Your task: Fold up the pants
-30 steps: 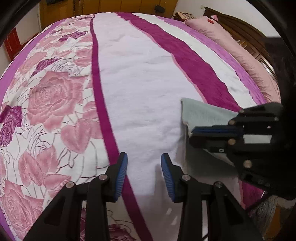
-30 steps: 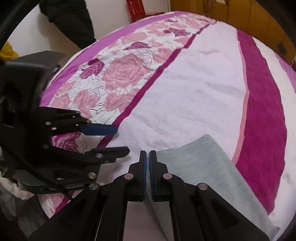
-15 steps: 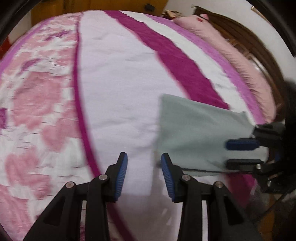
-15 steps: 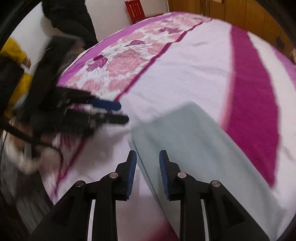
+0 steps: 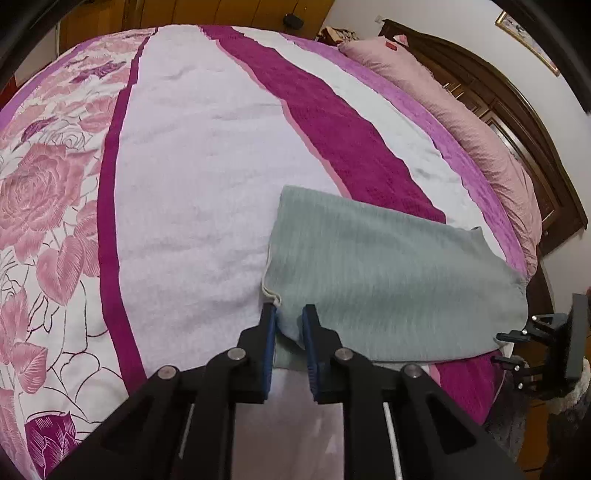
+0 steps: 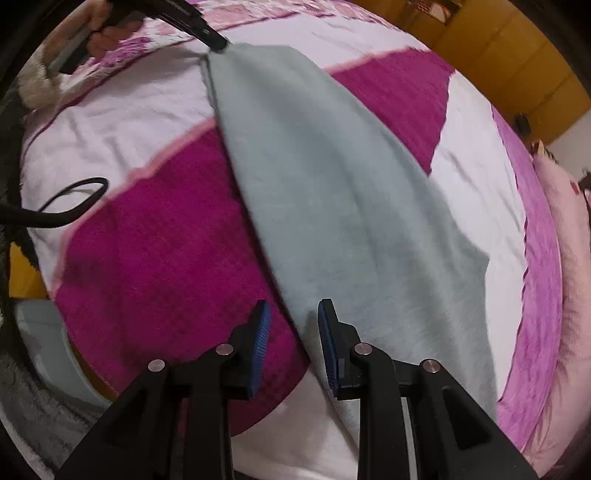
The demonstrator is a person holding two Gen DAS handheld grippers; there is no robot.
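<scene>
One garment: grey pants [image 5: 384, 280], folded flat on the bed [image 5: 192, 177].
Left gripper [image 5: 289, 325]: jaws closing on the pants' corner.
Right gripper [image 6: 293, 328]: jaws narrowly apart over the blurred pants edge, gripping nothing.

right wrist view is motion-smeared; pants [image 6: 332, 177] weave is unreadable there. near hem runs behind the right gripper [image 6: 293, 347] fingers and under the bottom edge. left gripper [image 5: 289, 332] jaws closing on the pants corner; fabric under the pads hidden, contact unclear. in the left wrist view the right gripper is clipped by the right edge. hand [image 6: 107, 35] cropped at the top, blurred. black cable [image 6: 62, 206] exits left.
</scene>
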